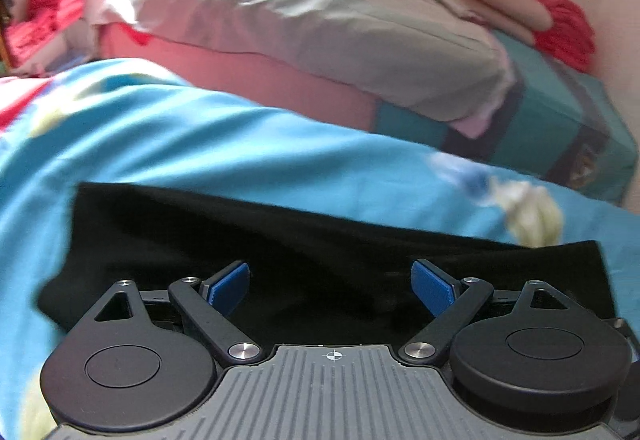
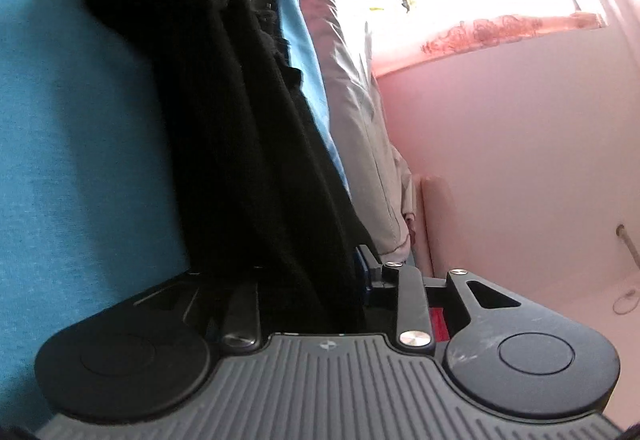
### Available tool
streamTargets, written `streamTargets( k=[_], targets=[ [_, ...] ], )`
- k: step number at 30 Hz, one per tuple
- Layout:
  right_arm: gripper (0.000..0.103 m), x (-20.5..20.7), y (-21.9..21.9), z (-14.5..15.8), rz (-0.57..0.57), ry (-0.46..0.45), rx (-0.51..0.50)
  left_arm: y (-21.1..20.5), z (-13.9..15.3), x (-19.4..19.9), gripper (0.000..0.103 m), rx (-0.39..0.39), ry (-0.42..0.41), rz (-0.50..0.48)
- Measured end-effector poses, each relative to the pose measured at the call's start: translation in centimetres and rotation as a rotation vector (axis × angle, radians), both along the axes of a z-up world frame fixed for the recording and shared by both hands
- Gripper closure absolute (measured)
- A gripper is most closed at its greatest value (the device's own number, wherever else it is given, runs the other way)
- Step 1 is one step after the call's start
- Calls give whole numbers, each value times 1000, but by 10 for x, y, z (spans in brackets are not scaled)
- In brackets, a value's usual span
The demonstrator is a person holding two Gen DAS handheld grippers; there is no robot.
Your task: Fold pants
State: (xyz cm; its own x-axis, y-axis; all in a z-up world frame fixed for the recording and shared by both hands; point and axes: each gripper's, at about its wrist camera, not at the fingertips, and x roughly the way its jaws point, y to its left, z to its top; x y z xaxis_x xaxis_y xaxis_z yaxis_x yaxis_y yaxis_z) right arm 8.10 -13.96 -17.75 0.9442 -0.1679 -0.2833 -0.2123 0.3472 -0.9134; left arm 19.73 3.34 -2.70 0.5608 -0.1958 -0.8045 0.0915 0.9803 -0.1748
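The left hand-held gripper (image 1: 331,290) hovers with its 2 blue pads (image 1: 433,288) spread wide and nothing between them, the black pants (image 1: 224,240) lying flat on the blue bedsheet (image 1: 200,136) just ahead. The right hand-held gripper (image 2: 304,280) has the pants' folds (image 2: 240,144) between its fingers; whether they pinch cannot be told.

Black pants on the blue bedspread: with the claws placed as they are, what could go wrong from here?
1. The left claw is open above the black pants and holds nothing, so that edge could sag or unfold.
2. Bunched cloth fills the right claw, hiding one finger; it may catch several layers or snag.
3. The blue bedspread lies right under the pants and could be pinched too.
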Motion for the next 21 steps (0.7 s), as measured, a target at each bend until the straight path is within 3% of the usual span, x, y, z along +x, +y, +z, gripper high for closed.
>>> streamTargets(
  k=[2,3,6,8,10,12,13,14,15,17,19,20,21],
  targets=[
    [44,1,-6,12,-46,-13,82,-24,-13,1,0,-5,10,-36],
    [42,-1,-10,18,-65,-16,116,-37,-23,1,0,14,21,-56],
    [41,-8,-28,21,-82,-14,100,-63,-58,2,0,136,76,-103],
    [38,-10,-52,24,-136,-43,108,-62,-61,-3,0,148,39,-99],
    [36,-10,-84,28,-274,-60,173,-60,-60,-1,0,136,48,-104],
    [39,-8,-95,38,-364,1,324,-62,-62,1,0,146,51,-108],
    [49,-8,-85,41,-361,-8,320,-65,-63,2,0,162,46,-110],
    [52,-13,-71,40,-304,-24,266,-66,-63,2,0,170,44,-110],
    [51,-21,-56,37,-203,-41,189,-67,-63,3,0,172,45,-107],
    [51,-21,-45,31,-115,-64,112,-67,-63,3,0,173,49,-102],
    [46,-13,-61,34,-179,-40,146,-65,-63,4,0,179,49,-106],
    [34,3,-79,36,-274,-45,190,-65,-63,3,0,182,48,-109],
    [34,8,-97,40,-330,-15,285,-65,-63,3,0,180,50,-116]
  ],
)
